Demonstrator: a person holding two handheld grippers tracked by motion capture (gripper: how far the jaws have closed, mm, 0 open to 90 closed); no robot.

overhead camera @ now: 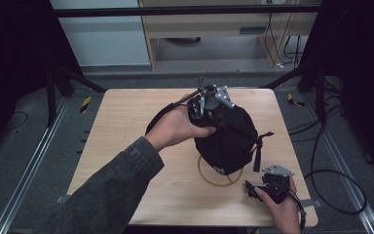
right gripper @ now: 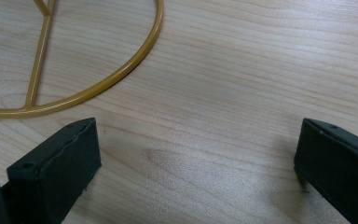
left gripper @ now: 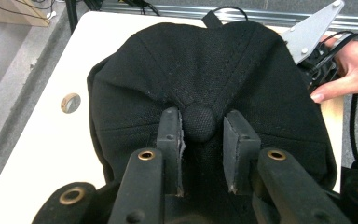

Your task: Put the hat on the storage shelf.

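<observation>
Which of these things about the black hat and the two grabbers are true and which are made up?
1. The black fabric cap sits over a golden wire stand. True.
2. The left gripper's jaws sit on either side of the round button on top of the cap. True.
3. The right gripper is squeezing the golden wire ring. False: its jaws are wide apart with bare light wooden table between them, and the ring lies beside them.
4. The cap is red. False: it is black.
5. The right gripper rests near the table's near edge. True.
</observation>
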